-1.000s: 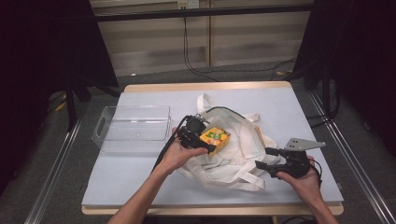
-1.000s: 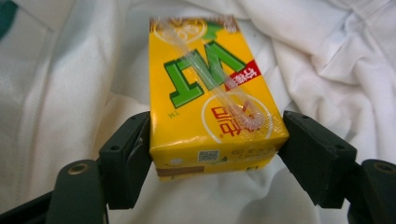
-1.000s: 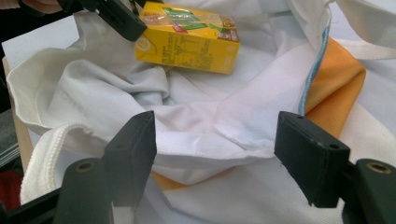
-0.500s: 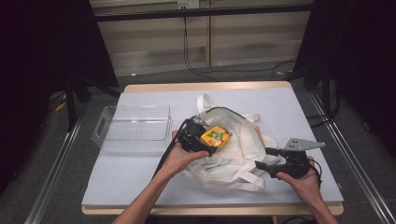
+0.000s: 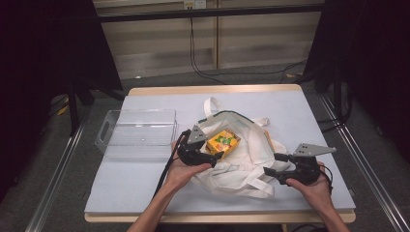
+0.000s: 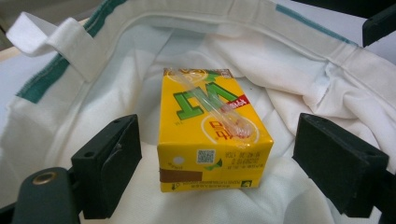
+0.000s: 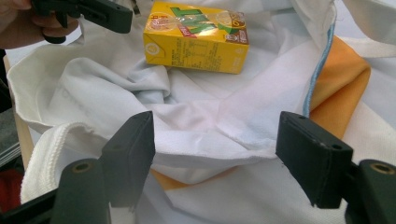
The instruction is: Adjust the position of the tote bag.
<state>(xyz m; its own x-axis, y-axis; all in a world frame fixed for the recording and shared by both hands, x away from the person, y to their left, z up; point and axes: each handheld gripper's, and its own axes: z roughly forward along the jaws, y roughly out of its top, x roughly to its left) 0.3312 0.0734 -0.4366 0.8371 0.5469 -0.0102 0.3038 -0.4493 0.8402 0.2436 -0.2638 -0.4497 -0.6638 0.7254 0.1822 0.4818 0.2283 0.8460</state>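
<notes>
My left gripper has its fingers wide open on both sides of the yellow juice box, not touching it; the box lies in the white bag on the desk; my right gripper is open too, by the bag's edge.

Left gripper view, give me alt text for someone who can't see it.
A yellow juice box with a wrapped straw on top lies on the white cloth of an open tote bag. The left gripper faces it, black jaws open on either side, not touching.
</notes>
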